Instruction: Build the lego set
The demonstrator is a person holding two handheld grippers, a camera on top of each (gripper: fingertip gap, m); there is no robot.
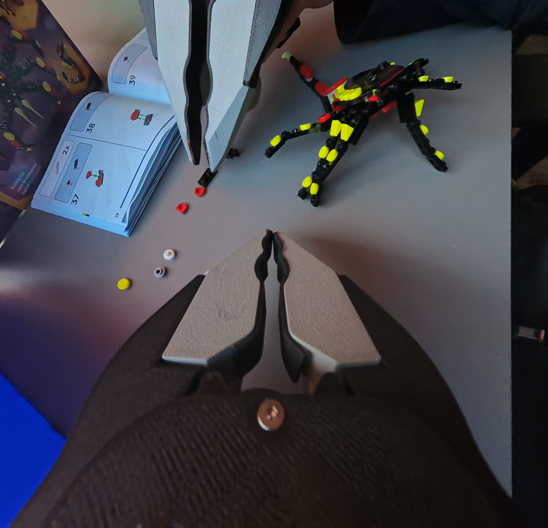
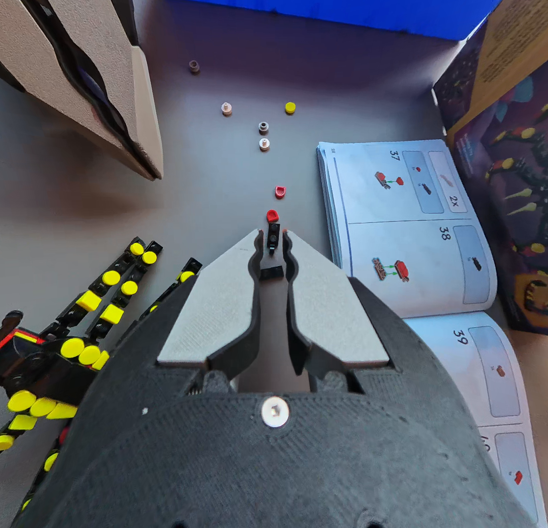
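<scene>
Small black lego piece lies on the table btwn the right tongs' tips, jaws apart round it, not clamped. Two red pieces just ahead; open booklet to their right, spider model left. Left tongs closed on nothing, bare table in front.

Black-yellow lego spider stands upright — loose red pieces nearby.

Black plate mostly hidden under right claw tips; booklet cut off at 5 o'clock; spider model cropped at 9 o'clock.
</scene>
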